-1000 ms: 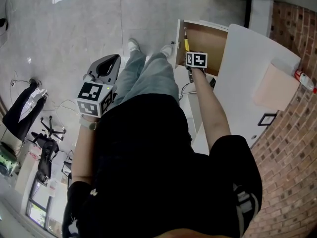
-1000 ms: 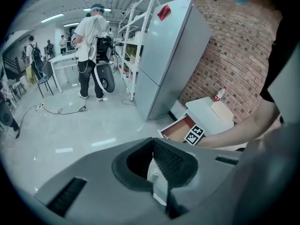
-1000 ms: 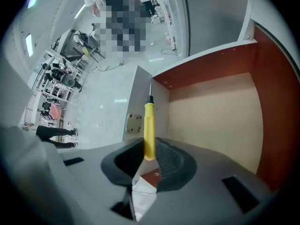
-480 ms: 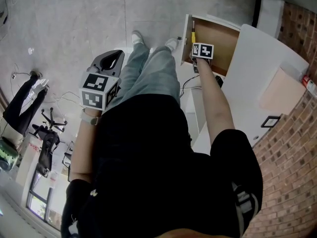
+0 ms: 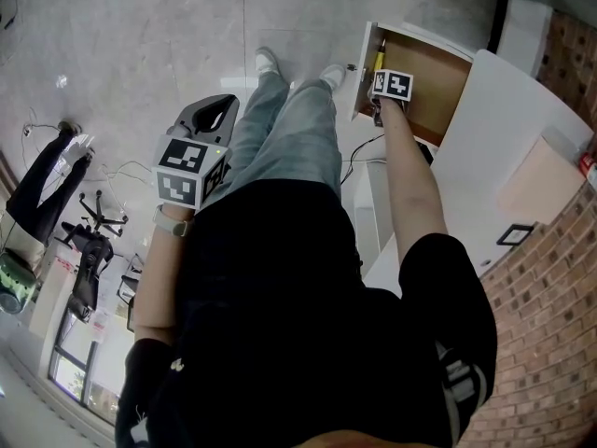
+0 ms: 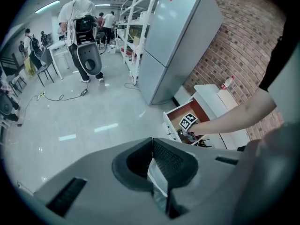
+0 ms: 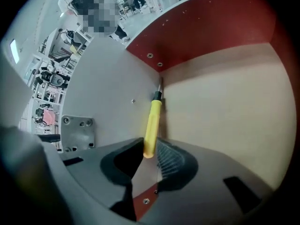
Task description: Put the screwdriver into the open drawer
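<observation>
The screwdriver (image 7: pixel 153 121), yellow-handled, stands on its tip against the corner of the open wooden drawer (image 7: pixel 225 102). Its handle end is between the jaws of my right gripper (image 7: pixel 150 151), which are opening, with a gap beside the handle. In the head view my right gripper (image 5: pixel 381 75) reaches down into the drawer (image 5: pixel 429 82), and the screwdriver (image 5: pixel 380 59) shows just past the marker cube. My left gripper (image 5: pixel 207 119) hangs over the floor beside the person's leg. In its own view the left gripper (image 6: pixel 152 142) is shut on nothing.
The drawer (image 6: pixel 185 114) belongs to a white cabinet (image 5: pixel 494 138) against a brick wall (image 5: pixel 550 297). Cables (image 5: pixel 359 157) lie below the drawer. An office chair (image 5: pixel 89 241) stands at the left. Another person (image 6: pixel 84 22) stands far off near shelves and a tall grey cabinet (image 6: pixel 178 36).
My right gripper has sunk deeper into the drawer with the screwdriver. The left gripper has dropped a little beside the leg.
</observation>
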`<state>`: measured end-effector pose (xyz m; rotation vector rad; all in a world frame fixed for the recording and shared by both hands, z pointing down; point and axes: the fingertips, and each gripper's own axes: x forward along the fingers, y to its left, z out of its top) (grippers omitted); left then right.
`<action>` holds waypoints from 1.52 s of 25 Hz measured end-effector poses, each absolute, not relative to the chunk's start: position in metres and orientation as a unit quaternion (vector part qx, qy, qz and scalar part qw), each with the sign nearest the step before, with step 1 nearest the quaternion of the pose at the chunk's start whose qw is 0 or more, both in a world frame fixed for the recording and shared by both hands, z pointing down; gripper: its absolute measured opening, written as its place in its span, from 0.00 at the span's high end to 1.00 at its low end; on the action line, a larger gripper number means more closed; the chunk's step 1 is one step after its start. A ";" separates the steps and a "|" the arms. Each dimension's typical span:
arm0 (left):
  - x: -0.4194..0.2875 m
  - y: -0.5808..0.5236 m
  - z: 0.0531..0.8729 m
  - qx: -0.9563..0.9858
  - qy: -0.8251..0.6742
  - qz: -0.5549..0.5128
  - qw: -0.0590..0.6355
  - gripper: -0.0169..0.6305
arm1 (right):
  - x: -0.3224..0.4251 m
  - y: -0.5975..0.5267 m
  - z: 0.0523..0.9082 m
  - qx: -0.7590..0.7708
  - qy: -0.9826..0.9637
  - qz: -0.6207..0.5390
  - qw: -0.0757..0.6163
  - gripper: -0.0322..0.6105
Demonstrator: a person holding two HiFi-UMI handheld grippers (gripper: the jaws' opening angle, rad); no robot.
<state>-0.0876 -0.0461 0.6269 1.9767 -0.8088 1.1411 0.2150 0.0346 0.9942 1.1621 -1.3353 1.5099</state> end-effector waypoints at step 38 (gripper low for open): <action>-0.100 -0.055 0.581 0.782 -0.374 0.366 0.339 0.97 | 0.200 -0.048 0.832 0.508 -0.625 0.454 0.381 0.93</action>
